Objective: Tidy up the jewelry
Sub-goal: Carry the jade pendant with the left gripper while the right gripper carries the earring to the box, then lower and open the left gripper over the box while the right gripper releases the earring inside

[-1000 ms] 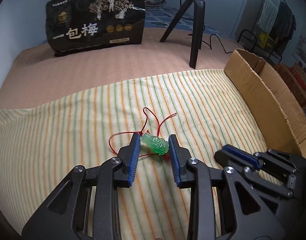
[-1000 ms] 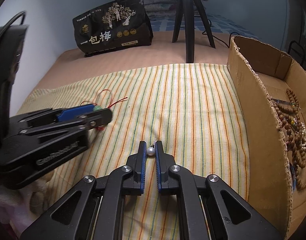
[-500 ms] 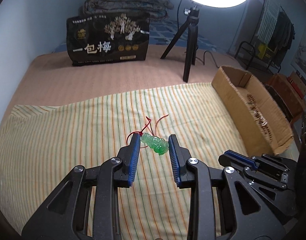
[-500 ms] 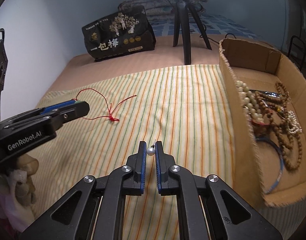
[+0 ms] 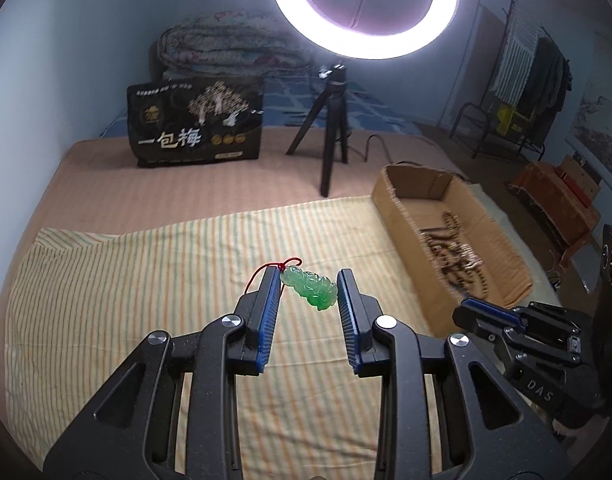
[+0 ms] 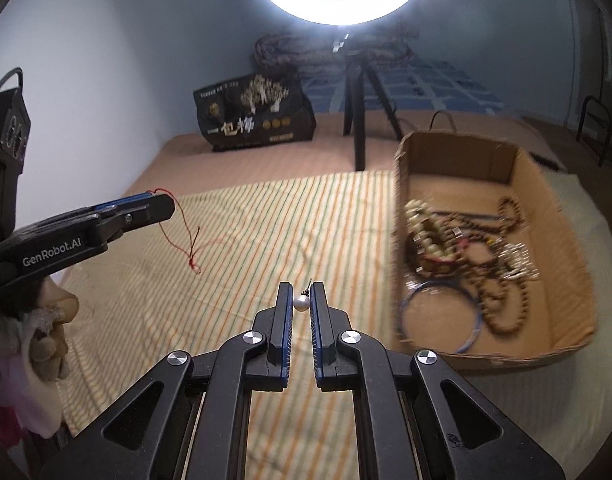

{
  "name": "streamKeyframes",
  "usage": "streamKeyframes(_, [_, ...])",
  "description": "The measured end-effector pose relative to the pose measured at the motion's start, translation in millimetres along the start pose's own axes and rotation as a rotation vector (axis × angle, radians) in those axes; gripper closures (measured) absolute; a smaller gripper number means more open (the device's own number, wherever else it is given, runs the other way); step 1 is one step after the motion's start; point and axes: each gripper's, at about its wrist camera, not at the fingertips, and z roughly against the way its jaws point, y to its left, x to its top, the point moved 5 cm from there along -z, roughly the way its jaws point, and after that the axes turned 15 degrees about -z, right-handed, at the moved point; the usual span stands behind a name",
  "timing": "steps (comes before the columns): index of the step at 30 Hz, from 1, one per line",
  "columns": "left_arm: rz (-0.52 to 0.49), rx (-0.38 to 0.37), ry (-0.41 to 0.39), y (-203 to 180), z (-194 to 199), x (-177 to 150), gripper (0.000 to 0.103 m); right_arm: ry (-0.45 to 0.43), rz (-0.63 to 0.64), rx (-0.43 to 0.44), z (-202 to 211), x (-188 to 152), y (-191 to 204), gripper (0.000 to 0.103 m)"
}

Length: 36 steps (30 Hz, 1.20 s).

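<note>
Glare is thrown from the ring light (image 5: 365, 8) overhead; below it the cardboard box (image 6: 538, 200) is motion-blurred, edges fisheye-bent.

Home bedroom: bed (image 5: 154, 184) with rolled quilt (image 5: 230, 46), clothes rack (image 5: 534, 72), ring light (image 5: 364, 8) on tripod (image 5: 330, 136).

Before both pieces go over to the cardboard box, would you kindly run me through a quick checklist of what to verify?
1. Left tool holds the carved green jade pendant: ok, clamped between the pads.
2. Right tool holds the small white pearl earring: ok.
3. Pendant's thin red cord off the striped cloth: not ok, it dangles low over it.
4. Open brown cardboard box has room: ok, far end bare.
5. Path to box clear: ok.
</note>
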Motion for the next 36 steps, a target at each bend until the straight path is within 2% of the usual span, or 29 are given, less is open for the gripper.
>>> streamKeyframes(10, [-0.045, -0.063, -0.063, -53.6, 11.3, 47.4, 0.074, -0.066, -0.004, -0.014, 45.3, 30.3, -36.4, 0.096])
streamKeyframes(19, [-0.075, -0.133, -0.11, -100.9, -6.0, 104.1, 0.075, -0.108, -0.006, -0.009, 70.6, 77.2, -72.6, 0.096])
streamKeyframes(28, [-0.097, -0.149, -0.109, -125.6, -41.2, 139.4, 0.075, -0.116, 0.006, -0.034, 59.8, 113.6, -95.6, 0.096])
streamKeyframes(36, [-0.083, -0.138, -0.069, -125.5, -90.0, 145.6, 0.075, -0.074, -0.005, -0.058, 26.9, 132.1, -114.1, 0.096])
